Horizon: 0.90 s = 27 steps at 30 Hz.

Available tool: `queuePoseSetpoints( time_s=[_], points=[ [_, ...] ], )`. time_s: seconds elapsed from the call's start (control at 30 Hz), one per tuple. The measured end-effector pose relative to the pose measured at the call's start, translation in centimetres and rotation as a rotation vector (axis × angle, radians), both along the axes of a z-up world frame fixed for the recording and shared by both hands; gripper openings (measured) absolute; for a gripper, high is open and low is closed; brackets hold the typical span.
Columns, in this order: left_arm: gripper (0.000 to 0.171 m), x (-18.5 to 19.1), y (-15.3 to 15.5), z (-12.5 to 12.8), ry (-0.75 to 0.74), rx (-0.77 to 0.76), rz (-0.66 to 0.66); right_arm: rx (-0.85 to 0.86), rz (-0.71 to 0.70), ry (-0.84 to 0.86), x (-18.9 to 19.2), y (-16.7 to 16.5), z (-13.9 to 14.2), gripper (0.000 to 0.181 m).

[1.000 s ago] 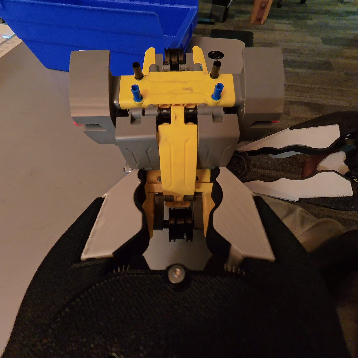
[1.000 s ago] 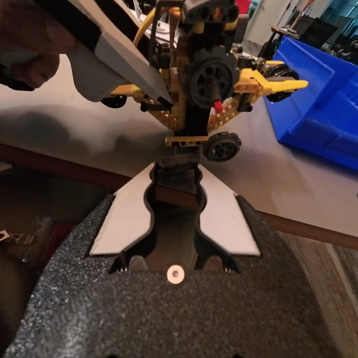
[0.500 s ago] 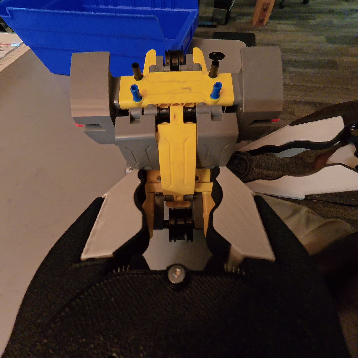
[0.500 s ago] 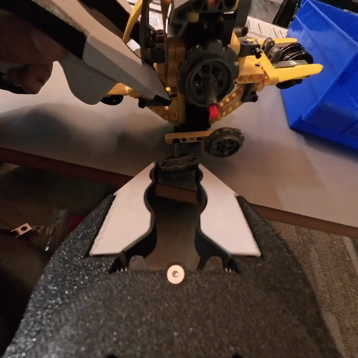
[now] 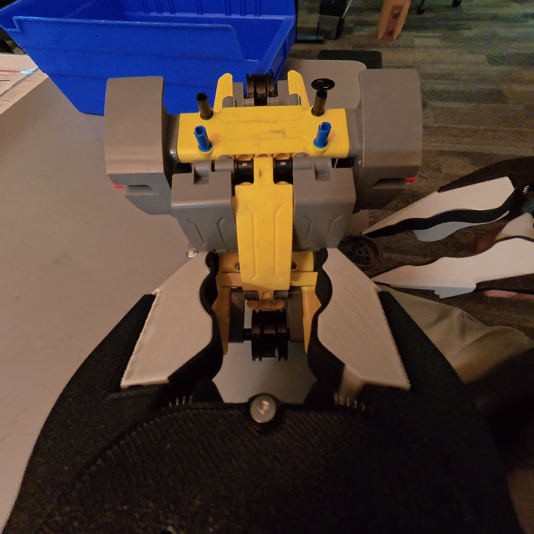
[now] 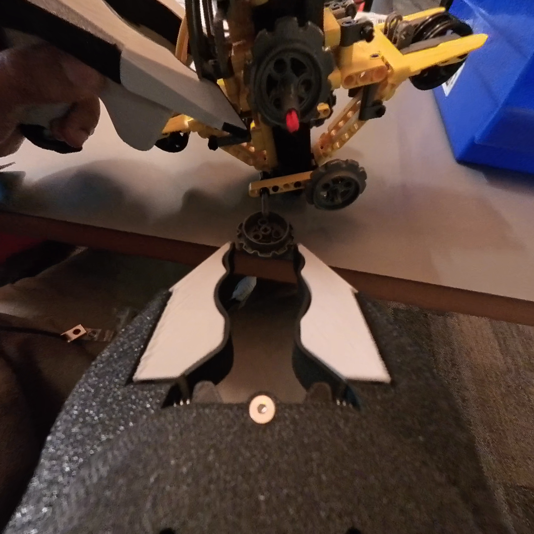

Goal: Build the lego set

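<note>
Left wrist view: the left gripper (image 5: 265,277) has its jaws closed on the narrow yellow rear of a yellow-and-grey brick-built model (image 5: 261,185), held clear above the pale bench (image 5: 57,260); a blue bin (image 5: 150,43) stands beyond. The right gripper (image 5: 384,254) reaches in from the side, low by the model.

Right wrist view: the right gripper (image 6: 263,254) has its jaws partly closed on a small black toothed wheel (image 6: 264,235), which sits at the tip of a thin black axle (image 6: 265,202) hanging from the model's underside. A matching mounted wheel (image 6: 336,185) sits beside it. Judgement: the wheel looks best moved straight along the axle, without tilt, while the left gripper holds the model rigid.
</note>
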<state>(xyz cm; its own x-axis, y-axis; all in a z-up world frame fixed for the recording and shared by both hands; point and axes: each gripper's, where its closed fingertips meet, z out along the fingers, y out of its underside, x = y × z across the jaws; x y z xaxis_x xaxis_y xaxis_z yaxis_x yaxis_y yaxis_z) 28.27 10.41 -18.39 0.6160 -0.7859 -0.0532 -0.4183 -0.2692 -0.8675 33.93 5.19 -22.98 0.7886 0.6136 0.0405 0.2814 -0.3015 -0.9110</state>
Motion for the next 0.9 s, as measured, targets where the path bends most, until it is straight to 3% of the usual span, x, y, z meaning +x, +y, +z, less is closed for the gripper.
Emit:
queuePoseSetpoints(
  time_s=[0.53, 0.73, 0.77, 0.83, 0.9],
  points=[
    [0.064, 0.1, -0.4, 0.6, -0.018, 0.025, -0.002, 0.053, -0.004, -0.028, 1.0, -0.4, 0.9, 0.036],
    [0.076, 0.1, -1.2, 1.7, -0.087, 0.002, -0.006, 0.048, -0.008, 0.047, 0.8, -0.3, 1.2, 0.036],
    [0.077, 0.0, -1.4, 2.0, -0.097, 0.003, -0.004, 0.051, -0.007, 0.062, 0.8, -0.4, 1.4, 0.034],
    [0.08, -0.6, -1.6, 2.4, -0.096, 0.019, 0.014, 0.065, -0.004, 0.093, 0.8, -0.5, 1.8, 0.013],
    [0.081, -1.1, -1.8, 2.7, -0.082, 0.044, 0.035, 0.061, -0.002, 0.104, 0.8, -0.4, 1.9, 0.013]
  ],
)
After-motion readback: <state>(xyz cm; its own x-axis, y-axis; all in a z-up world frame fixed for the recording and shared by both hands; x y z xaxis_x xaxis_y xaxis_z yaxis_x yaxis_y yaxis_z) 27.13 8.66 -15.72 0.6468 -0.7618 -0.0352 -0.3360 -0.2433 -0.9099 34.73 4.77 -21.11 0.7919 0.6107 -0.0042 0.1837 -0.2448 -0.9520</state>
